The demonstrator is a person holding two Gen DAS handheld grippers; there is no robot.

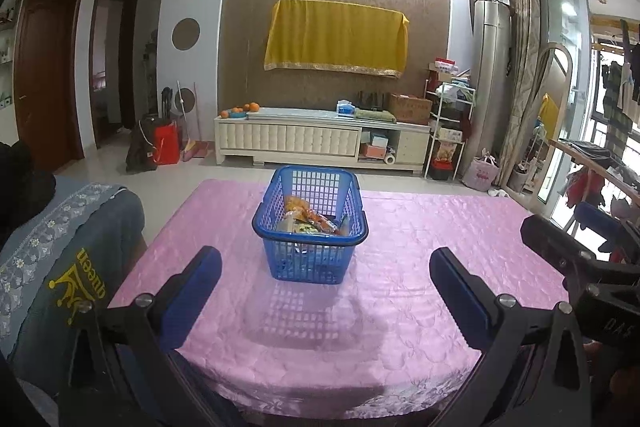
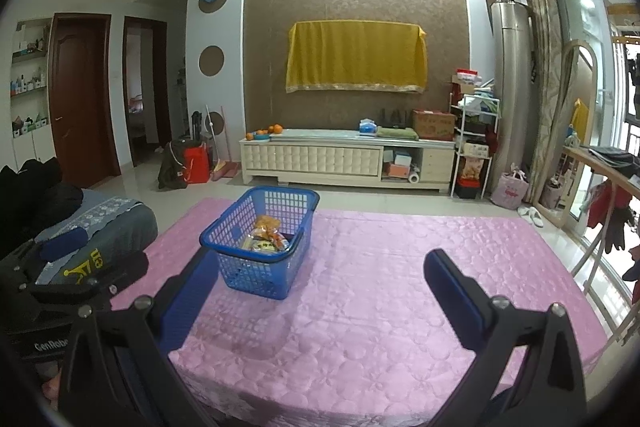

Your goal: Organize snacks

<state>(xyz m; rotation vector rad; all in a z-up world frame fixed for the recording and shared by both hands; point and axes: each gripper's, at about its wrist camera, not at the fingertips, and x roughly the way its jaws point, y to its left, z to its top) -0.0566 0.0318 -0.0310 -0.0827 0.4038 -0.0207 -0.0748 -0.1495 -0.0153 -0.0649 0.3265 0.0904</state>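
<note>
Standing on the pink quilted cloth (image 1: 440,227) that covers the surface, the blue plastic basket (image 1: 310,251) holds the snack packets (image 1: 308,219), which lie in a small heap at its bottom; their wrappers are orange, yellow and white, but the print is too small to read. The basket is upright, with its handle folded down along the rim. In the left wrist view the left gripper (image 1: 325,281) is spread wide, with nothing between its two blue fingers (image 1: 196,279), and the basket is straight ahead of it, a little beyond the fingertips and not touching them. In the right wrist view the right gripper (image 2: 318,279) is also wide and holds nothing; the basket (image 2: 260,251) is to the left of its middle line, and its left finger (image 2: 188,291) overlaps the near left corner of the basket in the picture, though I cannot tell if they touch. The two grippers are side by side above the near edge of the surface. To the left of the surface there is a grey cushion (image 1: 60,259) with a yellow crown print. Behind it, across the tiled floor, a white TV cabinet (image 2: 344,159) is against the wall, under a yellow cloth (image 2: 356,57).
</note>
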